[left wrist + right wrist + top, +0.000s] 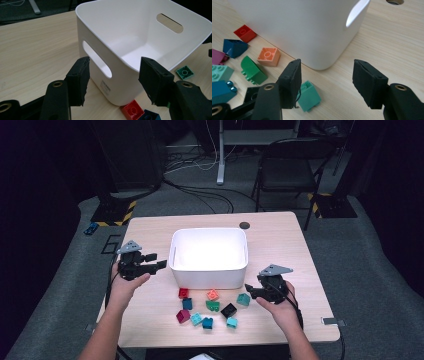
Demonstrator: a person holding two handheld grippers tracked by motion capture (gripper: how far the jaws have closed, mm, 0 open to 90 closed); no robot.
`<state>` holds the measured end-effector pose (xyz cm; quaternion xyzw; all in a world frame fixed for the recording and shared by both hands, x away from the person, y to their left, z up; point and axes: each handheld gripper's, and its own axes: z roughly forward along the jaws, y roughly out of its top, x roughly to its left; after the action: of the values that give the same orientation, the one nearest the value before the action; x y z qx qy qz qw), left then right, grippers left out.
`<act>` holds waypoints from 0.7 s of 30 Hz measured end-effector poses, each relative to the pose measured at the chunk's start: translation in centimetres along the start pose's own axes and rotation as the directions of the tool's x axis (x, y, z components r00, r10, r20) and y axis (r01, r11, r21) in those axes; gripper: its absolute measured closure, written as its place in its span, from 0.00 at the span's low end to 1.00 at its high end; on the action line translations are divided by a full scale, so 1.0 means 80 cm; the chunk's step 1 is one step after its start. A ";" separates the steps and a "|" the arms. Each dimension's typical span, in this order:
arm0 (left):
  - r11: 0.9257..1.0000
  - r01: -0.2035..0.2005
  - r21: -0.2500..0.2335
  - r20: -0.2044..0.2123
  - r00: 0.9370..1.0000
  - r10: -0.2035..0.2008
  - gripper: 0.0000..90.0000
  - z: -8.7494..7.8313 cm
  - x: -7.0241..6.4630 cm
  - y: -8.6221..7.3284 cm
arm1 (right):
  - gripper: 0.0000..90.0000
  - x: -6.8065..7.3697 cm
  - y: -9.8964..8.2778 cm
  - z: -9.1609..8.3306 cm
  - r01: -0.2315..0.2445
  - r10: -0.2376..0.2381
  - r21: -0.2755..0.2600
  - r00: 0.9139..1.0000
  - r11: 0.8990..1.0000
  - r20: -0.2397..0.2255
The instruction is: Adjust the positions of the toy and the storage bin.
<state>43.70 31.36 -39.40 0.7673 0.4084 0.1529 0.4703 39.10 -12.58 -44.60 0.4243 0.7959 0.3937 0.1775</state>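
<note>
A white bin [209,276] with handle slots stands mid-table, nothing inside it. Several small bricks lie in front of it, among them a red one [184,293], an orange one [213,295], a black one [228,310] and a teal one [243,299]. My left gripper [157,261] hovers open at the bin's left side, facing its near corner [100,72] with nothing between the jaws. My right gripper [250,291] is open low by the bin's front right corner. In the right gripper view the teal brick [309,96] lies on the wood just beside the left jaw, untouched.
A round dark grommet [244,225] sits in the table behind the bin. Beyond the table's far edge are a black chair [290,170], a desk leg [220,155] and cables on the floor. Bare wood lies left and right of the bin.
</note>
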 end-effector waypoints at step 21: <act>0.999 0.047 -0.001 -0.092 0.995 -0.047 0.46 -0.017 0.038 -0.023 | 0.52 -0.005 -0.033 0.021 0.104 -0.104 0.027 0.994 0.994 -0.016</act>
<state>43.91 34.92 -40.73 0.7499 0.4475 0.1769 0.4540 38.94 -12.94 -47.76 0.3818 0.8236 0.3758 0.1861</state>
